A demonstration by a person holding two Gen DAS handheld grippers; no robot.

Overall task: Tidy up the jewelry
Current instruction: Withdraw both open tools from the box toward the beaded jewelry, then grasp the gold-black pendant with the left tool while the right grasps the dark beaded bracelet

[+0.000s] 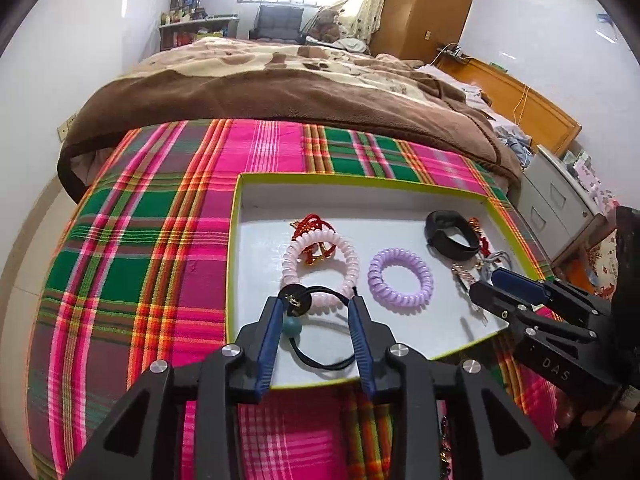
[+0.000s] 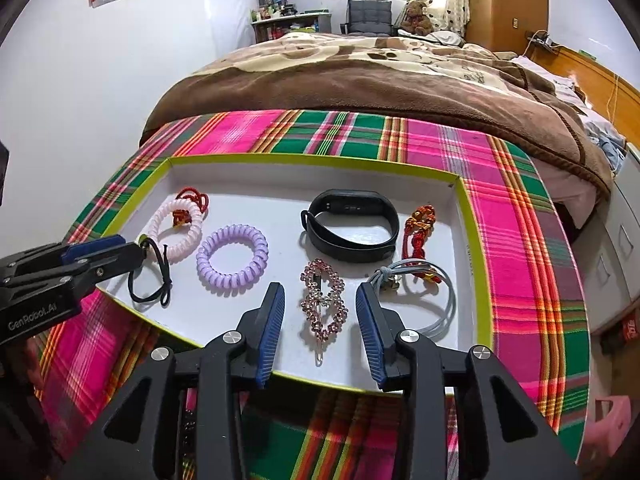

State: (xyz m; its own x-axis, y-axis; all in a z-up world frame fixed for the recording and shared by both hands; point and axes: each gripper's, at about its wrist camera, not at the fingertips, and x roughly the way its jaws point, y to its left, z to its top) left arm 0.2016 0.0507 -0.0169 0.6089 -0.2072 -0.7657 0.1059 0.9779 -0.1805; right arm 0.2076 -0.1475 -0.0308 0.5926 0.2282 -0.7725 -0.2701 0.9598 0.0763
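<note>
A white box lid with a lime rim (image 1: 400, 181) (image 2: 320, 159) lies on a plaid cloth and holds the jewelry. My left gripper (image 1: 316, 304) is open around a black hair tie with a teal bead (image 1: 320, 344) at the lid's near left; the tie also shows in the right wrist view (image 2: 154, 276). My right gripper (image 2: 320, 296) is open around a pink rhinestone hair clip (image 2: 324, 304). Also in the lid are a pink coil tie (image 1: 320, 260), a purple coil tie (image 2: 232, 258), a black wristband (image 2: 352, 230), red knot charms (image 2: 418, 232) and a grey tie (image 2: 424, 296).
The plaid cloth (image 1: 152, 248) covers the bed's end. A brown blanket (image 1: 280, 92) lies beyond it. A grey cabinet (image 1: 560, 200) stands at the right. A dark beaded piece (image 2: 187, 432) lies on the cloth under my right gripper.
</note>
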